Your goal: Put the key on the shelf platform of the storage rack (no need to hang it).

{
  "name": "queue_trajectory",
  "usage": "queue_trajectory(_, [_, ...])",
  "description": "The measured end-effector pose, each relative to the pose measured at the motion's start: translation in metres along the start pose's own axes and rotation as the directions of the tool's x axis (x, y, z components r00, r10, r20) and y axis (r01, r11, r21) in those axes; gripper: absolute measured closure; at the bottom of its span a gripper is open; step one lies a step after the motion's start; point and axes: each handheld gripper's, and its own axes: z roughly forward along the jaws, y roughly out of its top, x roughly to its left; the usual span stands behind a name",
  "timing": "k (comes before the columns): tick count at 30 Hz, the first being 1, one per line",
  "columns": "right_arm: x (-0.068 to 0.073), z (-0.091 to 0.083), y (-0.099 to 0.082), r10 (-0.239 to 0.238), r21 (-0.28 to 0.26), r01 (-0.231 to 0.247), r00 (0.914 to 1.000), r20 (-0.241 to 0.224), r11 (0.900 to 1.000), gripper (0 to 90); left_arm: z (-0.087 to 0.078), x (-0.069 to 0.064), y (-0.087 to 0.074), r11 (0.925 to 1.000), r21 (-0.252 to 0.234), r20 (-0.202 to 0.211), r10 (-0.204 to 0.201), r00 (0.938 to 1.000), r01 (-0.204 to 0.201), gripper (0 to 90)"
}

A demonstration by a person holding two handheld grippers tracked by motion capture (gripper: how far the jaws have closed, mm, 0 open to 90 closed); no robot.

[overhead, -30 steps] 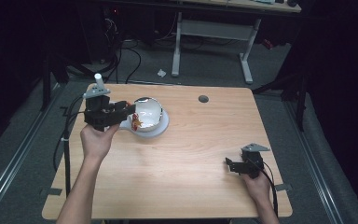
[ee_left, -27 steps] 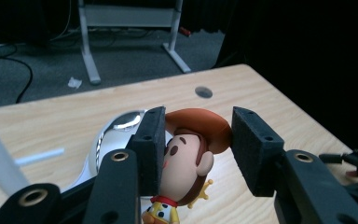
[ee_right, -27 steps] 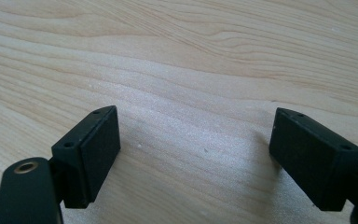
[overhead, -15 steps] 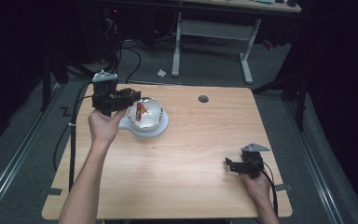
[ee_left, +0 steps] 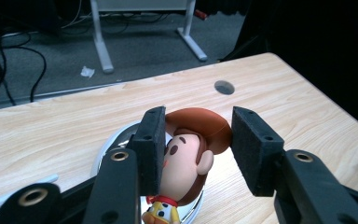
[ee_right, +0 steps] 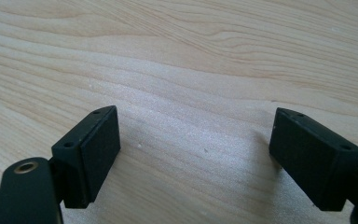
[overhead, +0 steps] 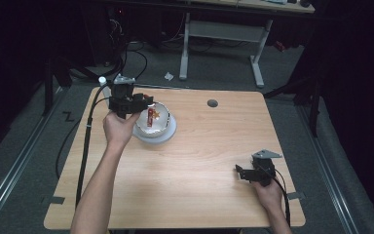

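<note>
Your left gripper (ee_left: 193, 149) is clamped on the big head of a cowboy toy (ee_left: 191, 147), a small figure in a brown hat, held just over a white bowl (overhead: 157, 127) near the table's (overhead: 199, 161) far left corner. You look to be at the placing step: the toy hangs above the bowl but is not yet set down. Next, lower it into the middle, then let go. The bowl's rim lies close under the toy, and the table's far edge is near. Your right gripper (ee_right: 196, 154) rests wide apart, holding nothing, near the front right corner, well apart from the bowl, with bare wood between.
</note>
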Motion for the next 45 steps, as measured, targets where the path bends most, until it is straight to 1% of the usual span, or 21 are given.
queue_trajectory(3, [0.000,0.000,0.000,0.000,0.000,0.000,1.0000,0.000,1.0000,16.1,0.003,0.001,-0.002,1.0000,-0.003,-0.005,0.009,0.9999,-0.009,56.7])
queue_trajectory(4, [0.000,0.000,0.000,0.000,0.000,0.000,1.0000,0.000,1.0000,16.1,0.010,0.002,-0.005,0.9981,-0.054,0.028,0.030,0.9991,-0.029,56.7])
queue_trajectory(5, [0.000,0.000,0.000,0.000,0.000,0.000,1.0000,0.000,1.0000,16.2,0.008,0.003,-0.007,0.9996,-0.014,-0.023,0.022,0.9995,-0.023,56.7])
queue_trajectory(7, [0.000,0.000,0.000,0.000,0.000,0.000,1.0000,0.000,1.0000,16.1,0.011,0.006,-0.009,0.9990,-0.018,-0.034,0.040,0.9986,-0.040,56.6])
queue_trajectory(9, [0.000,0.000,0.000,0.000,0.000,0.000,1.0000,0.000,1.0000,16.1,0.012,0.008,-0.009,0.9991,-0.018,-0.036,0.038,0.9986,-0.039,56.7])
queue_trajectory(10, [0.000,0.000,0.000,0.000,0.000,0.000,1.0000,0.000,1.0000,16.1,0.016,0.010,-0.009,0.9997,-0.014,-0.043,0.020,0.9989,-0.020,56.7])
queue_trajectory(16, [0.000,0.000,0.000,0.000,0.000,0.000,1.0000,0.000,1.0000,16.1,0.026,0.022,-0.010,0.9999,-0.012,-0.060,-0.010,0.9981,0.009,56.7])
queue_trajectory(17, [0.000,0.000,0.000,0.000,0.000,0.000,1.0000,0.000,1.0000,16.1,0.031,0.023,-0.010,0.9987,-0.052,-0.011,-0.002,0.9999,0.001,56.6])
queue_trajectory(18, [0.000,0.000,0.000,0.000,0.000,0.000,1.0000,0.000,1.0000,16.1,0.031,0.027,-0.009,0.9981,-0.050,-0.008,0.034,0.9994,-0.034,56.6])
queue_trajectory(19, [0.000,0.000,0.000,0.000,0.000,0.000,1.0000,0.000,1.0000,16.1,0.031,0.027,-0.009,0.9981,-0.050,-0.008,0.034,0.9994,-0.034,56.6])
queue_trajectory(20, [0.000,0.000,0.000,0.000,0.000,0.000,1.0000,0.000,1.0000,16.1,0.030,0.026,-0.014,0.9997,-0.017,-0.062,-0.020,0.9979,0.019,56.6])
queue_trajectory(23, [0.000,0.000,0.000,0.000,0.000,0.000,1.0000,0.000,1.0000,16.1,0.033,0.031,-0.016,0.9994,-0.018,-0.065,-0.032,0.9974,0.031,56.6])
queue_trajectory(27, [0.000,0.000,0.000,0.000,0.000,0.000,1.0000,0.000,1.0000,16.1,0.036,0.035,-0.019,0.9994,-0.019,-0.073,-0.031,0.9969,0.030,56.6])
queue_trajectory(30, [0.000,0.000,0.000,0.000,0.000,0.000,1.0000,0.000,1.0000,16.1,0.041,0.040,-0.020,0.9992,-0.020,-0.087,-0.038,0.9955,0.036,56.6])
queue_trajectory(31, [0.000,0.000,0.000,0.000,0.000,0.000,1.0000,0.000,1.0000,16.1,0.042,0.041,-0.020,0.9987,-0.020,-0.093,-0.048,0.9945,0.047,56.6])
queue_trajectory(33, [0.000,0.000,0.000,0.000,0.000,0.000,1.0000,0.000,1.0000,16.1,0.044,0.043,-0.022,0.9992,-0.020,-0.098,-0.035,0.9946,0.033,56.6])
queue_trajectory(40, [0.000,0.000,0.000,0.000,0.000,0.000,1.0000,0.000,1.0000,16.2,0.049,0.047,-0.028,0.9996,-0.016,-0.107,-0.025,0.9939,0.024,56.5])
queue_trajectory(42, [0.000,0.000,0.000,0.000,0.000,0.000,1.0000,0.000,1.0000,16.1,0.052,0.050,-0.029,0.9993,-0.012,-0.114,-0.037,0.9928,0.036,56.5])
queue_trajectory(43, [0.000,0.000,0.000,0.000,0.000,0.000,1.0000,0.000,1.0000,16.1,0.053,0.051,-0.030,0.9996,-0.011,-0.115,-0.028,0.9930,0.027,56.5])
queue_trajectory(44, [0.000,0.000,0.000,0.000,0.000,0.000,1.0000,0.000,1.0000,16.1,0.054,0.052,-0.031,0.9993,-0.010,-0.123,-0.038,0.9917,0.037,56.5])
queue_trajectory(45, [0.000,0.000,0.000,0.000,0.000,0.000,1.0000,0.000,1.0000,16.1,0.055,0.053,-0.031,0.9994,-0.010,-0.123,-0.035,0.9918,0.034,56.5])
